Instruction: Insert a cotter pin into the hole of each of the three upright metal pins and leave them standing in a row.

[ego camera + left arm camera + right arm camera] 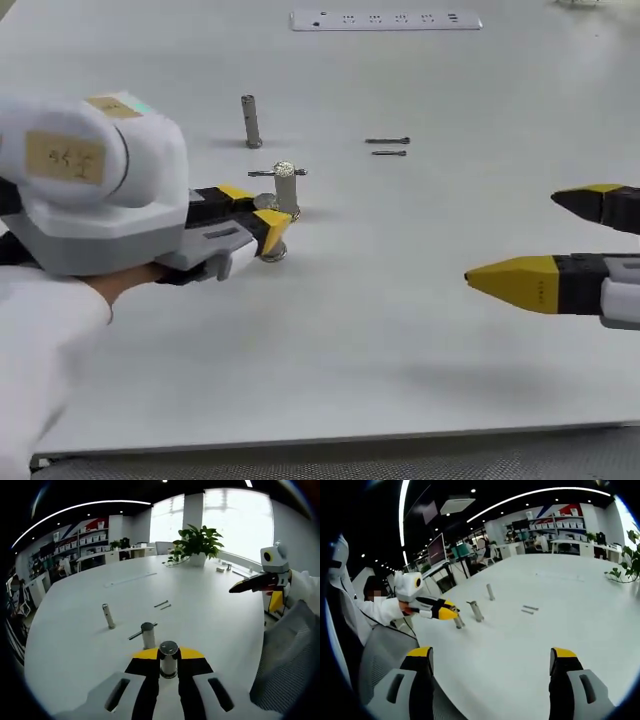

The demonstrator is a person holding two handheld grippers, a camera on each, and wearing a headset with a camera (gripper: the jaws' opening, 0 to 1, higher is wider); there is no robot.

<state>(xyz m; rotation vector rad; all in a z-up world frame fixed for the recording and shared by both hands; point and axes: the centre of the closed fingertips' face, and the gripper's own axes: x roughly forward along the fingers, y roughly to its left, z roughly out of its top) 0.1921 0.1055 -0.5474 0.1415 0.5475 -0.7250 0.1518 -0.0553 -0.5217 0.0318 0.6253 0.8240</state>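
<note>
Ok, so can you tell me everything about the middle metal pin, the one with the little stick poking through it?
The middle pin is a short, round post of shiny grey metal. It stands upright on the white table. A thin cotter pin goes sideways through it near the top and sticks out mostly on one side. It stands between the far pin and the near pin, which the left gripper clamps. That gripper's tip is very close, but I cannot tell if it touches.
</note>
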